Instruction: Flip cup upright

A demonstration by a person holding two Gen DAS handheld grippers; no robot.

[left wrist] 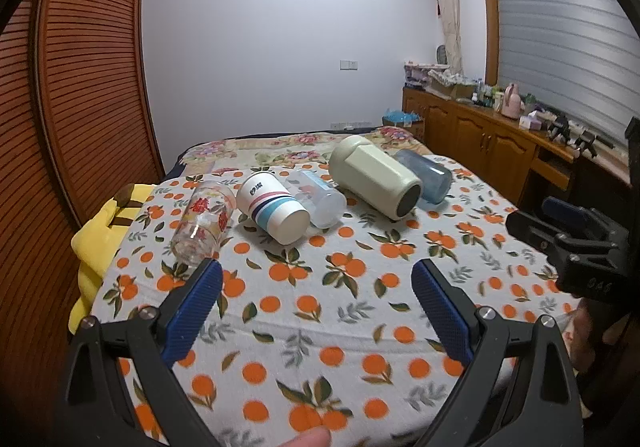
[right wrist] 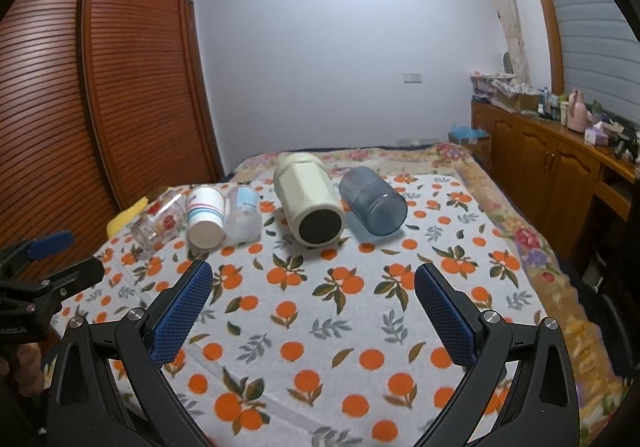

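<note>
Several cups lie on their sides in a row on an orange-print cloth point(left wrist: 304, 311). From the left: a clear glass with red print point(left wrist: 202, 223) point(right wrist: 158, 223), a white paper cup with stripes point(left wrist: 272, 207) point(right wrist: 205, 217), a clear plastic cup point(left wrist: 316, 199) point(right wrist: 242, 217), a big cream mug point(left wrist: 374, 177) point(right wrist: 308, 199) and a blue translucent cup point(left wrist: 430, 175) point(right wrist: 372, 199). My left gripper point(left wrist: 316, 275) is open and empty, short of the row. My right gripper point(right wrist: 314, 277) is open and empty, facing the cream mug.
The cloth covers a bed with a floral quilt point(right wrist: 528, 239). A yellow cloth point(left wrist: 100, 223) lies at the left edge. A wooden louvred wardrobe point(left wrist: 88, 67) stands left, a wooden sideboard with clutter point(left wrist: 500, 135) right. The other gripper shows at the right edge point(left wrist: 580, 239).
</note>
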